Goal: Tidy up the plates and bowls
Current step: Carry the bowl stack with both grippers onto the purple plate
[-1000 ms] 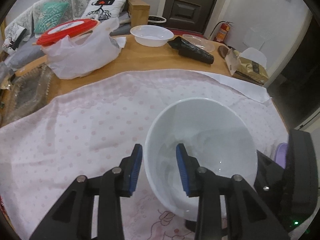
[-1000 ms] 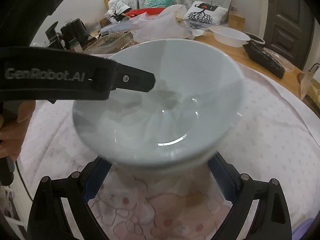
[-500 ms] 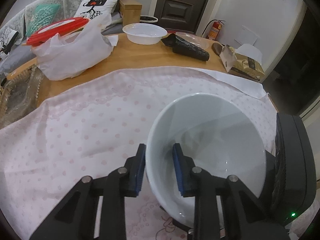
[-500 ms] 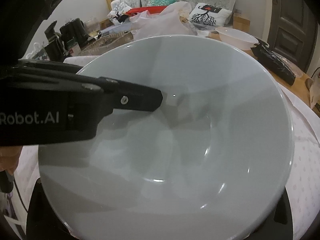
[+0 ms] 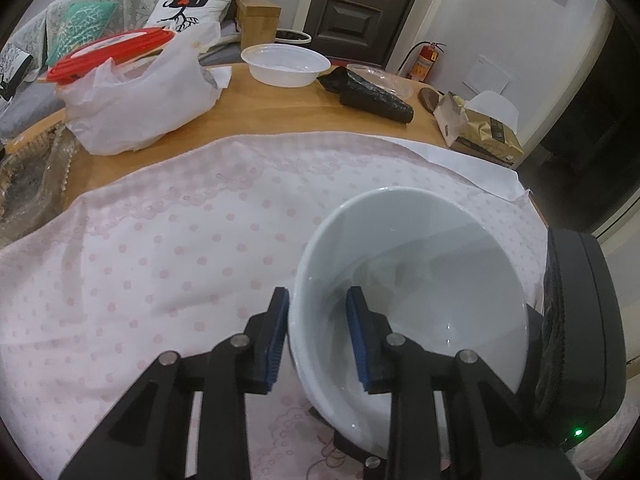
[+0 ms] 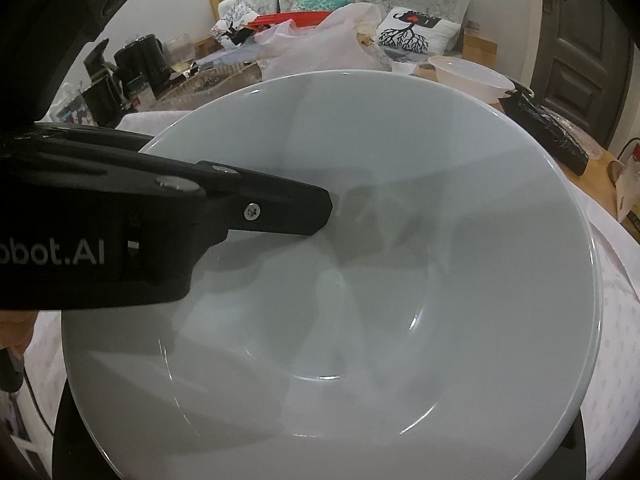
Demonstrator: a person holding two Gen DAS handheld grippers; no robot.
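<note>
One white bowl [image 5: 416, 280] fills most of both views, and you have it by its near rim with your left gripper [image 5: 318, 338]; one blue pad [image 5: 276, 340] lies against the outside wall and the other sits inside the bowl, so the rim is pinched between the two narrow-set fingers; the bowl hangs tilted, its mouth turned up towards the camera, above the pink dotted cloth [image 5: 160, 248] that covers the near half of the wooden table [image 5: 280, 108]. Your right gripper [image 6: 320, 460] sits under the bowl in its own view; the bowl hides nearly all of it, with only dark edges of its frame showing at the lower left and lower right; its fingers are spread as wide as they go, and whether they touch the bowl's underside you cannot tell from here. In that same view the black finger of your left gripper reaches in over the bowl's left rim, and the edge of your hand [image 6: 16, 332] shows behind it at the left border.

Farther back on the bare wood stand a white plastic bag [image 5: 136, 96] with a red lid [image 5: 108, 54] on top of it, a white plastic container [image 5: 286, 64], a rolled black bag [image 5: 376, 98] and a torn gold packet [image 5: 480, 130]; a sofa with cushions [image 5: 80, 20] stands behind the table; a dark door [image 5: 360, 8] and a red fire extinguisher [image 5: 426, 60] are by the far wall.
</note>
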